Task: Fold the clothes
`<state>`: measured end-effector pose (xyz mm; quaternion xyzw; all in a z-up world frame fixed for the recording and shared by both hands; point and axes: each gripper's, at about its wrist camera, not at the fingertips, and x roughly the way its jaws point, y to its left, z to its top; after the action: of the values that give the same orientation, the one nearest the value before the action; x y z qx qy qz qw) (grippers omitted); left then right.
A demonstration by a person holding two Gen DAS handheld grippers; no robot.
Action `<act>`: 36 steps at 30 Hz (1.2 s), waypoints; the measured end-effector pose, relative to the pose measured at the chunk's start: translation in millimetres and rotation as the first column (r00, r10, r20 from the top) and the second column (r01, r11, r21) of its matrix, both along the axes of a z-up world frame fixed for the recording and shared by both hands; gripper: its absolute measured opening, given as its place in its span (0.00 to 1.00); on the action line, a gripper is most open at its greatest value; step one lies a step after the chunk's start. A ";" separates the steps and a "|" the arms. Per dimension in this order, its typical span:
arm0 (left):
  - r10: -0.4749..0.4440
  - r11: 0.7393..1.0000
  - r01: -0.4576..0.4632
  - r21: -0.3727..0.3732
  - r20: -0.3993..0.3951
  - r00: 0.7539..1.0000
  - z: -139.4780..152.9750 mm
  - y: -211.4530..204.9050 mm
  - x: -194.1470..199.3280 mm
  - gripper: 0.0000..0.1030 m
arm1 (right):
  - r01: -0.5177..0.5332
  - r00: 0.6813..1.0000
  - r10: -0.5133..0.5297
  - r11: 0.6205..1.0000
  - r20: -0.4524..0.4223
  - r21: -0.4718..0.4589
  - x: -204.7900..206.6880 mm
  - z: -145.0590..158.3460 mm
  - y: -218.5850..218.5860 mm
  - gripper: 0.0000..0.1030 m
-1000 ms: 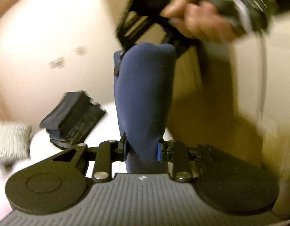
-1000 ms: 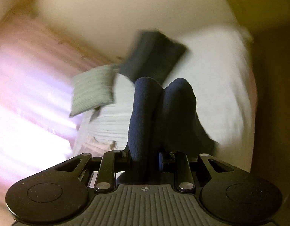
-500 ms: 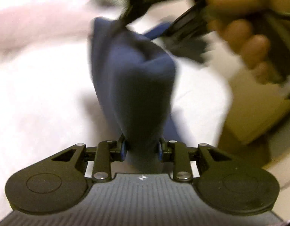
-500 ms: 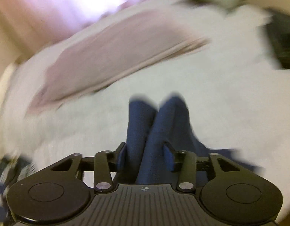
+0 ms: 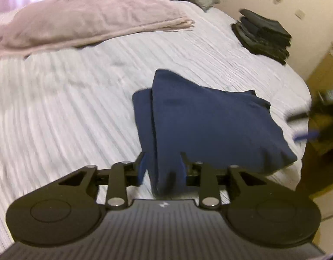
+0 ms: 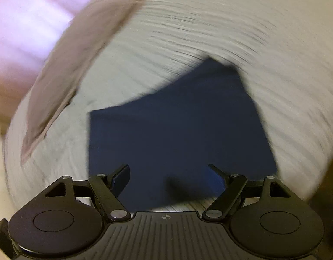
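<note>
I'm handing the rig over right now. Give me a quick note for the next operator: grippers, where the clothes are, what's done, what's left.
Left gripper: jaws close around the near edge of the navy garment; whether they pinch it or have slackened is unclear.
Right gripper: open, hovering over the same garment, holding nothing.
Garment: lying folded on the white bedspread, near its edge.
Stack of dark folded clothes sits at the far corner of the bed; a pink blanket lies across the head end.
Done: the navy piece looks folded and laid down.
Left: free the left gripper, then probably move the piece to the stack.
</note>
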<state>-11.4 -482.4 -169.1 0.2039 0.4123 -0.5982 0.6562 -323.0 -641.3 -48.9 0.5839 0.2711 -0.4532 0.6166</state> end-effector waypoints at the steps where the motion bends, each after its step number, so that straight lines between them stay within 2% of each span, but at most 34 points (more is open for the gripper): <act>1: -0.020 1.000 0.020 -0.001 -0.002 1.000 -2.6 -11.7 5.1 0.34 | 0.047 0.999 -0.047 0.999 -0.002 0.013 -14.1 -6.0 6.3 0.77; 3: -0.061 0.998 0.061 0.010 -0.008 0.998 -11.2 -35.6 15.5 0.37 | 0.134 0.991 -0.134 0.990 -0.007 0.033 -40.6 -17.6 18.0 0.77; 5: -0.095 0.995 0.096 0.030 -0.025 0.995 -20.6 -62.0 26.2 0.37 | 0.147 0.989 -0.147 0.989 -0.014 0.001 -52.9 -23.6 19.1 0.77; 8: -0.111 0.992 0.114 0.061 -0.053 0.992 -30.8 -100.1 41.7 0.38 | 0.067 0.998 -0.067 0.994 0.001 -0.090 -60.3 -19.8 0.0 0.77; 12: -0.139 0.977 0.157 0.141 -0.125 0.982 -48.9 -148.4 53.1 0.40 | -0.040 0.999 0.042 0.977 0.007 -0.208 -69.4 -16.0 -27.2 0.77; 17: -0.148 0.963 0.183 0.201 -0.176 0.973 -62.0 -184.7 53.4 0.39 | -0.157 0.987 0.156 0.955 -0.024 -0.251 -65.2 -43.1 -90.3 0.77; 18: -0.136 0.962 0.174 0.209 -0.183 0.974 -63.9 -185.7 54.1 0.37 | -0.170 0.985 0.167 0.953 -0.031 -0.250 -65.1 -50.4 -101.1 0.77; 20: -0.125 0.968 0.158 0.197 -0.172 0.977 -59.4 -181.1 52.7 0.10 | -0.169 0.986 0.167 0.958 -0.027 -0.232 -64.2 -62.6 -119.4 0.77; 21: -0.122 0.971 0.151 0.183 -0.160 0.980 -55.0 -177.0 51.2 0.08 | -0.160 0.987 0.160 0.963 -0.020 -0.218 -63.4 -67.9 -127.4 0.77; 24: -0.129 0.985 0.142 0.095 -0.127 0.983 -32.7 -157.3 46.8 0.06 | -0.160 0.987 0.163 0.966 0.000 -0.202 -59.5 -71.2 -141.4 0.77; 26: -0.082 0.994 0.093 0.065 -0.145 0.986 -28.2 -145.5 55.2 0.07 | -0.179 0.983 0.185 0.962 0.009 -0.206 -54.8 -70.2 -146.6 0.77; 28: -0.016 0.994 0.034 0.103 -0.166 0.986 -43.2 -141.7 66.3 0.07 | -0.207 0.977 0.213 0.956 0.010 -0.208 -49.6 -71.3 -149.6 0.77; 31: 0.019 0.991 0.007 0.136 -0.184 0.983 -61.5 -142.5 70.8 0.07 | -0.232 0.972 0.236 0.951 -0.004 -0.203 -43.8 -75.0 -151.6 0.77; 36: 0.029 0.995 -0.010 0.096 -0.194 0.981 -46.1 -128.0 73.1 0.07 | -0.227 0.973 0.231 0.953 -0.002 -0.200 -41.1 -76.5 -155.8 0.77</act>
<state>61.8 -610.3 -215.1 0.1712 0.5044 -0.5885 0.6082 -364.0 -797.1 -125.4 0.4886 0.2836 -0.3972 0.7232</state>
